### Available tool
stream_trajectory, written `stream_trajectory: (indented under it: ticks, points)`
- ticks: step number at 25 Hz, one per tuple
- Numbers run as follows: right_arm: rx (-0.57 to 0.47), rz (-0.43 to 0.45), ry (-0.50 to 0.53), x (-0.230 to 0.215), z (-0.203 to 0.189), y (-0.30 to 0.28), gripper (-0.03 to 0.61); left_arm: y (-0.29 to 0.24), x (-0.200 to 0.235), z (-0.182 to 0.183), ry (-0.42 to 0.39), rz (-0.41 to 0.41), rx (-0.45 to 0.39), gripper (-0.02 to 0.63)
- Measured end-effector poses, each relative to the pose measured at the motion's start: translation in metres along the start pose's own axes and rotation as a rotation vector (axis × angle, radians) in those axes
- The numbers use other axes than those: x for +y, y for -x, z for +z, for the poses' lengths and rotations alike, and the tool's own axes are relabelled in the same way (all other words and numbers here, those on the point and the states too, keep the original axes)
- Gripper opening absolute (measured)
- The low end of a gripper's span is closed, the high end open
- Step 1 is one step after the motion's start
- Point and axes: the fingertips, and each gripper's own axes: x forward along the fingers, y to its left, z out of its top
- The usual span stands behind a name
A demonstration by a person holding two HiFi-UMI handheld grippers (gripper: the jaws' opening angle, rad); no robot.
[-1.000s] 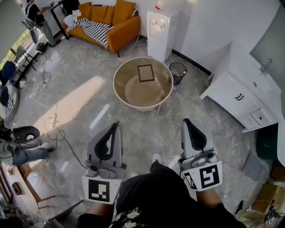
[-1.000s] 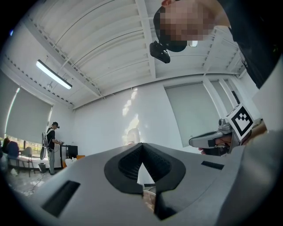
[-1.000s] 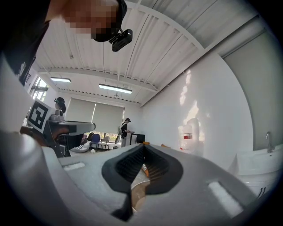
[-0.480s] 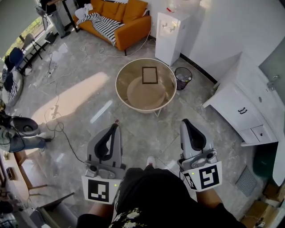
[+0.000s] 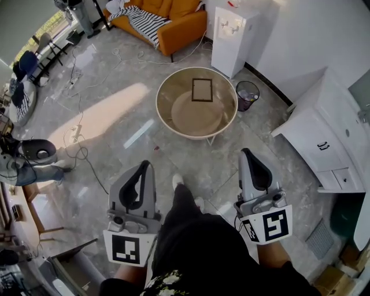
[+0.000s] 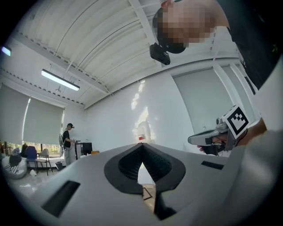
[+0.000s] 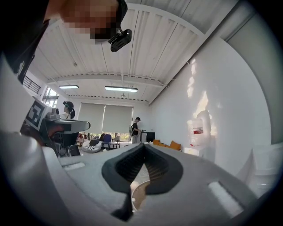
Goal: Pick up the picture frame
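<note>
Both jaws closed tight and holding nothing: left gripper (image 5: 144,166) pads meet tip to tip, right gripper (image 5: 247,154) the same. Picture frame (image 5: 202,89) lies flat inside the round rimmed table (image 5: 163,87), on its far half, dark-edged, rectangular, not touching the rim. The table's rim stands up like a shallow basin around a lighter inner disc. Just beside the table, on the right, is a small mesh trash bin (image 5: 247,94) with a dark liner; contents can't be made out. A white water dispenser (image 5: 230,32) stands behind the table, an orange sofa (image 5: 173,17) further back, and a white cabinet (image 5: 324,141) runs along the right wall. Both grippers are held level at waist height, one on each side of the person's body, pointing towards the table and well apart from it, marker cubes nearest the person. One shoe (image 5: 178,182) shows on the floor between the grippers.
</note>
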Motion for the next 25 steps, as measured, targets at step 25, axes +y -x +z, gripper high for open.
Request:
stream_trajectory:
  ticks: [25]
  points:
    - [-0.002, -0.094, -0.002, -0.067, -0.003, -0.11, -0.004, -0.133, 0.058, -0.006, -0.006, -0.074, -0.028, 0.003]
